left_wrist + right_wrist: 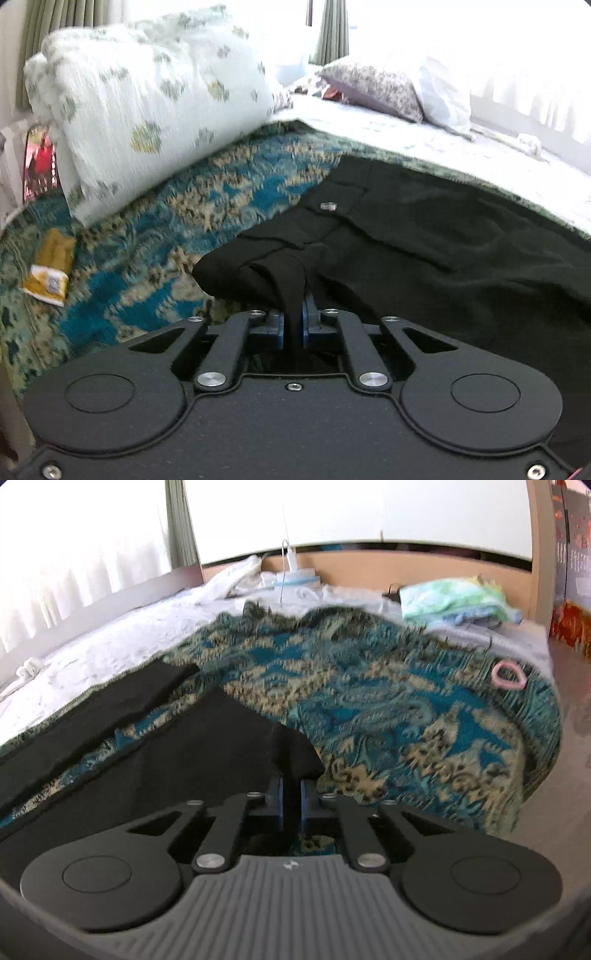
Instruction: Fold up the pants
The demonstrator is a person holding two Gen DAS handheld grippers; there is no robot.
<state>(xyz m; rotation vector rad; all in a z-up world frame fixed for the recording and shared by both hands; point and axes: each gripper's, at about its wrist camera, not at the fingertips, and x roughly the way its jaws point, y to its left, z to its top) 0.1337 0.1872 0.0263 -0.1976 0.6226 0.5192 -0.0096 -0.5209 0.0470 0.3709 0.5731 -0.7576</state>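
Observation:
Black pants (424, 236) lie on a blue and tan patterned blanket (166, 221) on a bed. In the left wrist view my left gripper (294, 314) is shut on the waistband corner, lifted into a fold near the silver button (328, 206). In the right wrist view my right gripper (291, 794) is shut on the hem of the near pant leg (221, 749), raised off the blanket (388, 709). The other leg (110, 701) lies flat to the left.
A floral pillow (147, 107) and a yellow packet (50, 273) lie to the left. A grey pillow (373, 88) lies on the white sheet (461, 147). A pink ring (508, 675), folded green cloth (454, 598) and the wooden footboard (369, 568) are on the right.

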